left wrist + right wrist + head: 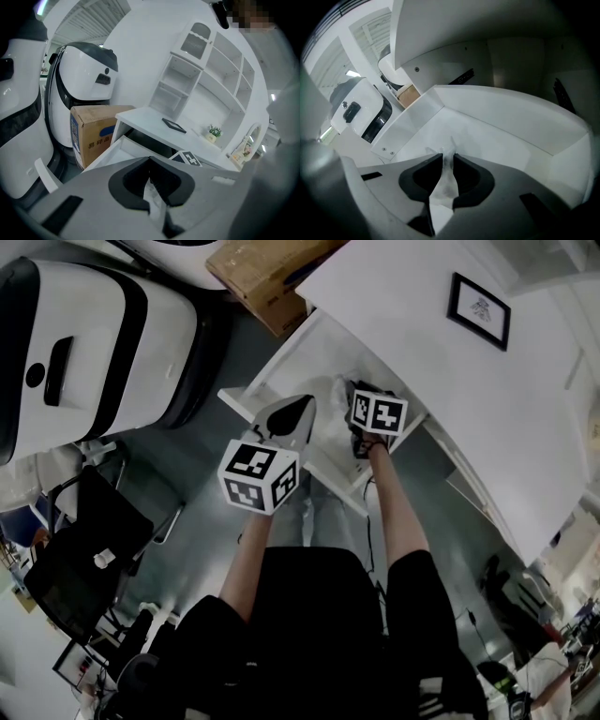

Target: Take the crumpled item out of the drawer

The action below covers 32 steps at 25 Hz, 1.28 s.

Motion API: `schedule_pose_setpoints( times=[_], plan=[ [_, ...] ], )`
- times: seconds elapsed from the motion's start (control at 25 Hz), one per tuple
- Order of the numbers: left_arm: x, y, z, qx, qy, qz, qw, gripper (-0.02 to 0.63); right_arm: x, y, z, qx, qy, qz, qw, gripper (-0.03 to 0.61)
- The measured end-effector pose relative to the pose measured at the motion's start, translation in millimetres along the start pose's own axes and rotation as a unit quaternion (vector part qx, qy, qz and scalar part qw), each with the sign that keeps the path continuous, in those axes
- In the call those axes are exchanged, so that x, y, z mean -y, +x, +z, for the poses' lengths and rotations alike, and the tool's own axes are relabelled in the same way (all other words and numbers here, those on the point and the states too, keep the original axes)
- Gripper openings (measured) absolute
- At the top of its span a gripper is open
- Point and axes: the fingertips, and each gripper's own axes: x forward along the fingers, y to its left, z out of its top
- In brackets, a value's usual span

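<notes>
The white drawer (281,367) stands pulled out from under the desk. In it lies a crumpled, thin white item (339,390). My right gripper (354,395) reaches into the drawer under its marker cube. In the right gripper view its jaws (448,157) pinch the crumpled item (445,183) above the drawer floor (501,136). My left gripper (302,409) hovers over the drawer's front edge, jaws together with nothing held. In the left gripper view its tips (150,164) meet above the drawer (115,150).
A large white and black machine (84,343) stands left of the drawer, a cardboard box (267,273) beside it. The desk top (441,390) carries a framed picture (478,310). A black chair (84,559) is at the lower left. White shelves (206,70) rise behind the desk.
</notes>
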Motion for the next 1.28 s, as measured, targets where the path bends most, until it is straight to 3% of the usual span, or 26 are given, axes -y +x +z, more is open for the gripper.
schedule_pose_setpoints(
  times=[0.6, 1.28],
  plan=[
    [12, -28, 10, 0.022, 0.026, 0.003, 0.9994, -0.002, -37, -83, 7, 0.055, -0.054, 0.047, 0.996, 0.054],
    [46, -87, 63, 0.097, 0.077, -0.006, 0.9923, -0.002, -96, -211, 66, 0.188, -0.078, 0.112, 0.973, 0.051]
  ],
)
